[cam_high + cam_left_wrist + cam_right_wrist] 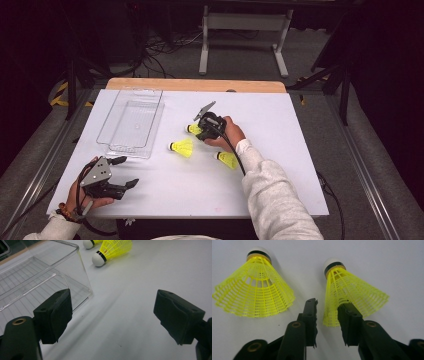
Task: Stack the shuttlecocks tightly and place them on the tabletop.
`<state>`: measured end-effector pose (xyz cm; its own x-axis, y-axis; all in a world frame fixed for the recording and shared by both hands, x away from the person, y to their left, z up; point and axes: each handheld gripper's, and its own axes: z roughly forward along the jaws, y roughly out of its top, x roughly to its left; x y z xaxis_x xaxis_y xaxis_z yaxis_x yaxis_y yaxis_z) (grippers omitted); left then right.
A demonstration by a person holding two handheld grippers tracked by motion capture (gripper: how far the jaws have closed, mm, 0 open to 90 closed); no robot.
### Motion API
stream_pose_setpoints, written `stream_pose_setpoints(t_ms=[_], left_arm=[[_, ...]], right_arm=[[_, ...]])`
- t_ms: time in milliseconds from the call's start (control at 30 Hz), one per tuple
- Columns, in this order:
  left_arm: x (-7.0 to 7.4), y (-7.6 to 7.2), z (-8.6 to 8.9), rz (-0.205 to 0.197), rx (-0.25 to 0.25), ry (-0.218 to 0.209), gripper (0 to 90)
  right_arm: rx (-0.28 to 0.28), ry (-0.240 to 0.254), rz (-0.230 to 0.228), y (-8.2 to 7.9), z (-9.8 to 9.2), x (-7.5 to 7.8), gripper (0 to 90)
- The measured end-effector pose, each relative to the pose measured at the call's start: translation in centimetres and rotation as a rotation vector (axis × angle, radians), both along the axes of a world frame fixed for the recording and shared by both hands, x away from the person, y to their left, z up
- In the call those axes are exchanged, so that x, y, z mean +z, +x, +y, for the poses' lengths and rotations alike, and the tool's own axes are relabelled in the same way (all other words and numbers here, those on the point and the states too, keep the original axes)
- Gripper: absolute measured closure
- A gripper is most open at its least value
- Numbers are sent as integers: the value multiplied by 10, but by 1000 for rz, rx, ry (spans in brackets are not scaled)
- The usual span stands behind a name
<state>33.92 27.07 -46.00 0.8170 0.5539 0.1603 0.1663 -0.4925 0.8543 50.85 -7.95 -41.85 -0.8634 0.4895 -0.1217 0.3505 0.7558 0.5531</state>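
1. Closing my right tongs (328, 315) around the skirt edge of a yellow shuttlecock (348, 292); jaws narrowly parted, the mesh rim between them, not clamped yet as far as I can tell.
2. It lies on the white surface (280, 125), mid-table, a second shuttlecock (254, 287) just beside it and a third (228, 159) nearer me.
3. Featherlight and springy, I reckon; the plastic skirt would crumple under a hard squeeze, so grip gently, near the cork.
4. My left tongs (112, 315) wait wide open, empty, beside the clear tray (37, 277).
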Motion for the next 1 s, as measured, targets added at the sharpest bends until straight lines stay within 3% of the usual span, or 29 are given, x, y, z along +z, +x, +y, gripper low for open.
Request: stream_pose_setpoints(t_ms=[467, 1000], left_arm=[[0, -1, 1, -2, 15, 1, 165], [-1, -2, 2, -5, 18, 0, 165]], right_arm=[[-20, -26, -21, 2, 3, -3, 890], [-46, -24, -59, 3, -3, 1, 900]])
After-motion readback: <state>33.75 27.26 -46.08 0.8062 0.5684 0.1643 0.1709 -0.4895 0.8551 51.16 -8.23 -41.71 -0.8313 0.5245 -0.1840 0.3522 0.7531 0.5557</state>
